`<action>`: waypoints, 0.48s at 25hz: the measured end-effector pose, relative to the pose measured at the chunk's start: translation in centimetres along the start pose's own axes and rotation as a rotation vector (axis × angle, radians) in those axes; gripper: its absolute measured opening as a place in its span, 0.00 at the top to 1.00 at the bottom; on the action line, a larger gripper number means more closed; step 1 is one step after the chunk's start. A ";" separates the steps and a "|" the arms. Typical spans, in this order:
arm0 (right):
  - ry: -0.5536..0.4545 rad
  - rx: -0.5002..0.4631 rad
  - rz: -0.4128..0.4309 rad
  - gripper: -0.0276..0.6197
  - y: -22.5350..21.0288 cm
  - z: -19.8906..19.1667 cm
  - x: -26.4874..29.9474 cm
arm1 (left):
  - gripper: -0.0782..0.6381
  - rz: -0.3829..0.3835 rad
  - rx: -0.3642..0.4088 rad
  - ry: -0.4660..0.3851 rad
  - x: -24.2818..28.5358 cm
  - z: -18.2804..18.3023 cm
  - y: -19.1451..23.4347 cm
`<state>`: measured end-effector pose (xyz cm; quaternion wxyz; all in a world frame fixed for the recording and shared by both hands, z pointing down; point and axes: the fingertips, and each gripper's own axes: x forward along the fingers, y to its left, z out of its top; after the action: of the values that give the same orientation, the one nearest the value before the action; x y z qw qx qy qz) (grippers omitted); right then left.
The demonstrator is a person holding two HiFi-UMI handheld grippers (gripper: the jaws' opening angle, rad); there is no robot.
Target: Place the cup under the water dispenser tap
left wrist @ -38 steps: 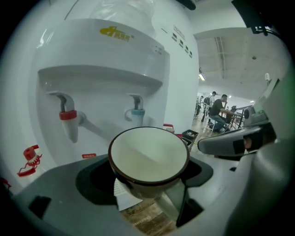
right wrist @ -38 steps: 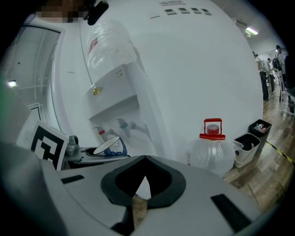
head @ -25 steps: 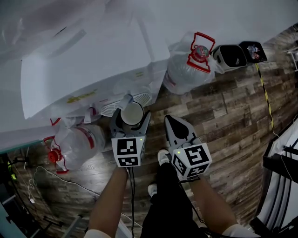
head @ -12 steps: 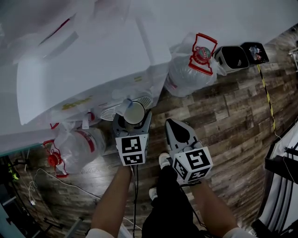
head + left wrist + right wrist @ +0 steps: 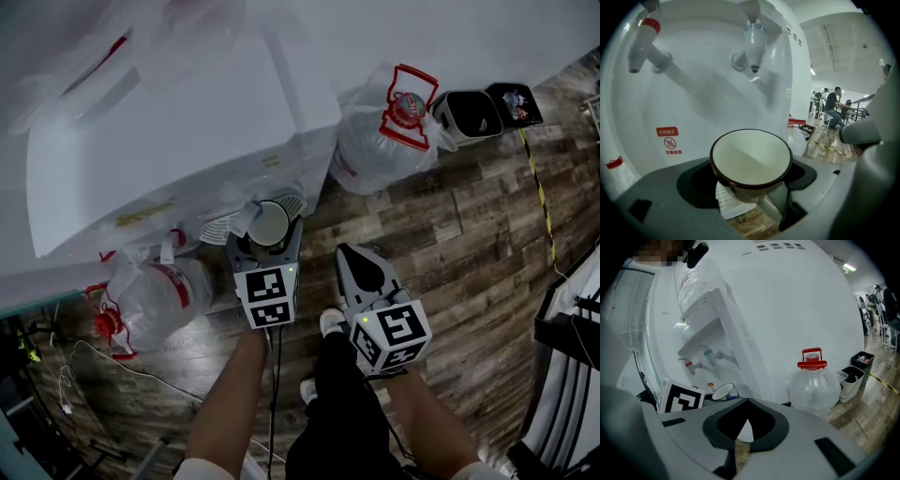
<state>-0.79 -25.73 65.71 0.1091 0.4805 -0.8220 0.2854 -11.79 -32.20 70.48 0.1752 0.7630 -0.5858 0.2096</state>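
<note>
Edged a little farther in toward the water dispenser [image 5: 178, 141] over the last second. Now right up against its front, over the right end of the drip tray [image 5: 217, 223]. Brought there by the left gripper [image 5: 267, 242], clamped on the sides of the cup [image 5: 269, 223] and holding it upright, empty, mouth to the top. No part played by the right gripper [image 5: 354, 258]: pressed shut on nothing, parked to the right and nearer, much as before. Seen along the left gripper, held below the blue tap [image 5: 753, 44] and roughly in line with it, well right of the red tap [image 5: 644, 35]. Cannot say whether squarely beneath the spout or a touch short of it. Not yet set down, judging by the tray and floor showing under the base. Probably near the end of the task: perhaps a last nudge farther in, then lowering onto the tray and letting go.
</note>
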 end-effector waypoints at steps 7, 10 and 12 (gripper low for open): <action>0.013 0.006 0.001 0.93 -0.1 -0.6 -0.1 | 0.29 0.018 0.001 0.001 0.8 -0.2 0.4; 0.019 0.011 0.002 0.93 0.0 -0.9 0.0 | 0.29 0.016 -0.002 -0.002 1.0 -0.1 0.4; 0.022 0.016 0.002 0.93 0.0 -1.1 0.0 | 0.29 0.015 -0.013 -0.003 1.1 0.0 0.5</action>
<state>-0.89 -25.11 66.60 0.1139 0.4775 -0.8189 0.2974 -12.06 -33.28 71.08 0.1777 0.7576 -0.5933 0.2061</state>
